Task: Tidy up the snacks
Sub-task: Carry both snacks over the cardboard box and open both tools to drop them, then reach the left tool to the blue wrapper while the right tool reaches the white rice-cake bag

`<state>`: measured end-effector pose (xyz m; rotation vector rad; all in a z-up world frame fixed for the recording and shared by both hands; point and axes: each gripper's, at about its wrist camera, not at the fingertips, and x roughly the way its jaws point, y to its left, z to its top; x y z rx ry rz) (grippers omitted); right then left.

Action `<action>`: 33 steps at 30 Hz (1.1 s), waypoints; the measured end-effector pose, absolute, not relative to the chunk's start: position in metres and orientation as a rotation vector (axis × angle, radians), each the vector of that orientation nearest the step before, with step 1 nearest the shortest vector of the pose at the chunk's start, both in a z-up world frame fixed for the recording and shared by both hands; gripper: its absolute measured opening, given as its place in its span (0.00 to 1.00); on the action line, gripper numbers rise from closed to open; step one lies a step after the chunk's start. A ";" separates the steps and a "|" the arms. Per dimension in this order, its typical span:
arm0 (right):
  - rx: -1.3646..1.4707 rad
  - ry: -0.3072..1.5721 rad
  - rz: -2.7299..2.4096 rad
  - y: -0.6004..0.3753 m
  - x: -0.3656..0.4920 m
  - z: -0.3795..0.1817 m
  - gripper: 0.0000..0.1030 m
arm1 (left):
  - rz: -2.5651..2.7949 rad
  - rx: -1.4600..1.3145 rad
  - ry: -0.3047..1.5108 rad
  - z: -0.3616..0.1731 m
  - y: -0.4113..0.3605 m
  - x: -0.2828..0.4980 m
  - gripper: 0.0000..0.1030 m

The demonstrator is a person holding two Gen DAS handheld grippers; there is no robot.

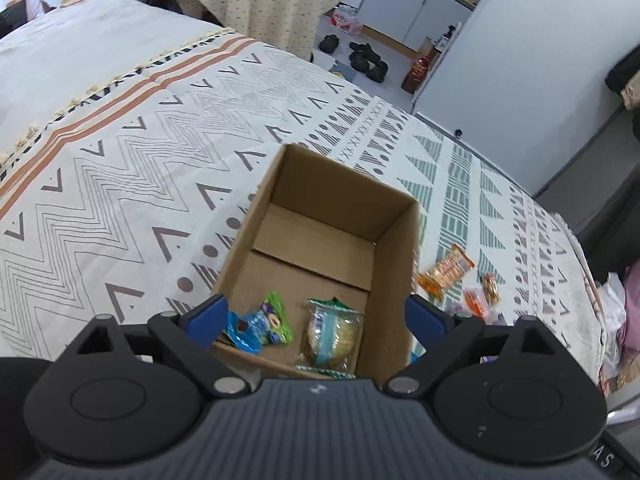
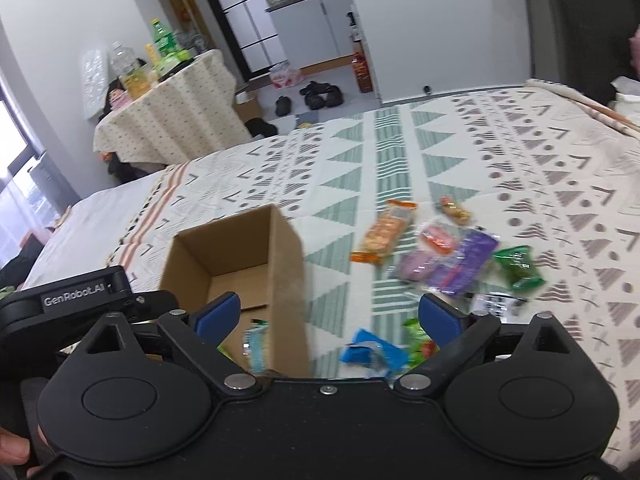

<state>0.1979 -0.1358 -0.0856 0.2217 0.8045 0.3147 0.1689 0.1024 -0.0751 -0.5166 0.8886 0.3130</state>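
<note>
The open brown cardboard box [image 1: 320,248] sits on the patterned white bedspread [image 1: 120,152] and serves as the landmark. Inside it, against the near wall, lie a blue-and-green foil snack packet [image 1: 260,326] and, to its right, a clear-wrapped pale biscuit pack with green ends [image 1: 334,334]. The left gripper [image 1: 318,318] hovers over the box's near edge, its blue-padded jaws spread wide and holding nothing.

Right of the box, the loose snacks lie on the bedspread: a blue crinkled packet [image 2: 370,350] just beside the box's right wall, an orange cracker pack [image 2: 384,232] farther out, then a purple pouch [image 2: 452,268] and a dark green packet [image 2: 518,268] beyond. The right gripper [image 2: 328,316] hangs over the box's right wall, jaws also spread and empty.

The next pick is probably the blue packet nearest the box. It would go best by shifting right of the wall, straddling the packet's narrow width and pinching its crimped edge, since foil slips and crumples.
</note>
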 end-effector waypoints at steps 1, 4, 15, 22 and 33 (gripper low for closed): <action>0.227 0.801 0.310 -0.141 0.197 -0.086 0.95 | 0.310 -0.514 0.892 -0.075 0.099 0.168 0.95; 0.230 0.793 0.295 -0.154 0.194 -0.086 0.96 | 0.306 -0.509 0.884 -0.073 0.089 0.165 1.00; 0.234 0.777 0.263 -0.198 0.181 -0.093 1.00 | 0.241 -0.427 0.890 -0.070 0.042 0.162 1.00; 0.235 0.772 0.284 -0.221 0.175 -0.102 1.00 | 0.205 -0.402 0.922 -0.077 0.019 0.161 1.00; 0.250 0.779 0.254 -0.255 0.177 -0.124 1.00 | 0.205 -0.378 0.983 -0.088 -0.013 0.167 1.00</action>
